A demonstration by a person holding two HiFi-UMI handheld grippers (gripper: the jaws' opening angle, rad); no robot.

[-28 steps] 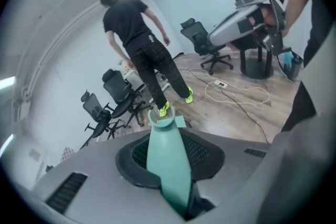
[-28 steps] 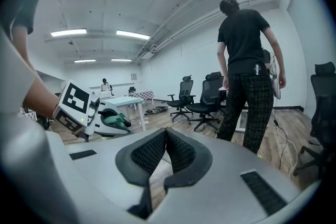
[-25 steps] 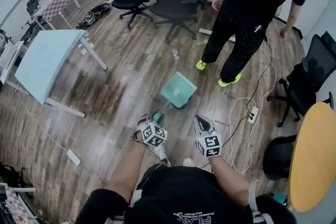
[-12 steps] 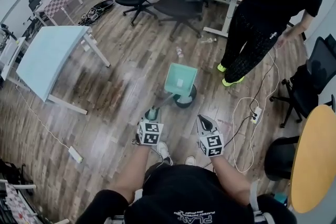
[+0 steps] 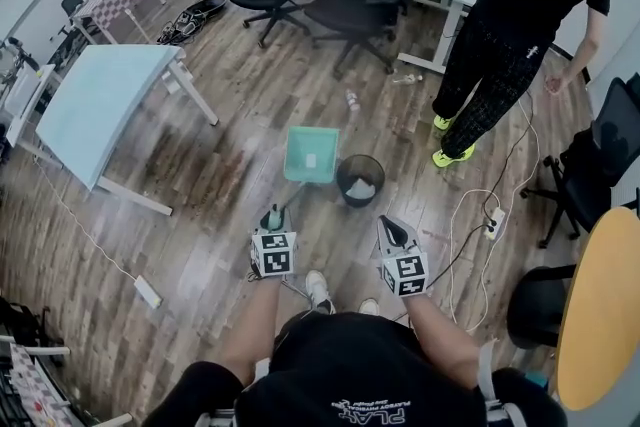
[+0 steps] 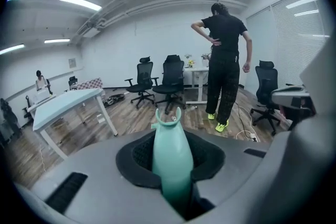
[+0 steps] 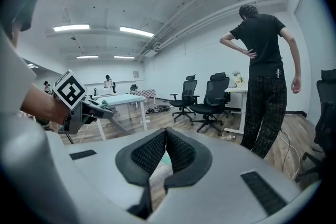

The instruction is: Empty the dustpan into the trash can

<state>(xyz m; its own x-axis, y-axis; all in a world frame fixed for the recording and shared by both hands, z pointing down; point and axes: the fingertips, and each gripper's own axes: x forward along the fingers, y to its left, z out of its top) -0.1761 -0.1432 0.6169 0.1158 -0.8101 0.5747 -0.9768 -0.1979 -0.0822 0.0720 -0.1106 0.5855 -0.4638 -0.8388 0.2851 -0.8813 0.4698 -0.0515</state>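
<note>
Left gripper (image 5: 272, 215) clamps dustpan (image 5: 311, 155) handle, pan seemingly beside trash can (image 5: 340, 183); right gripper (image 5: 392, 230) closed.

I, the right gripper (image 7: 166, 134), have my jaws closed tip to tip with nothing between them. Off to the left side, a hand (image 7: 44, 107) holds the left gripper (image 7: 102, 110), its marker cube (image 7: 71, 89) facing me. Beyond stand a pale worktop (image 7: 123, 98) and black office chairs (image 7: 205, 99) on a wood floor (image 7: 157, 120). A person in black (image 7: 265, 71) stands at the right, one hand on the lower back
</note>
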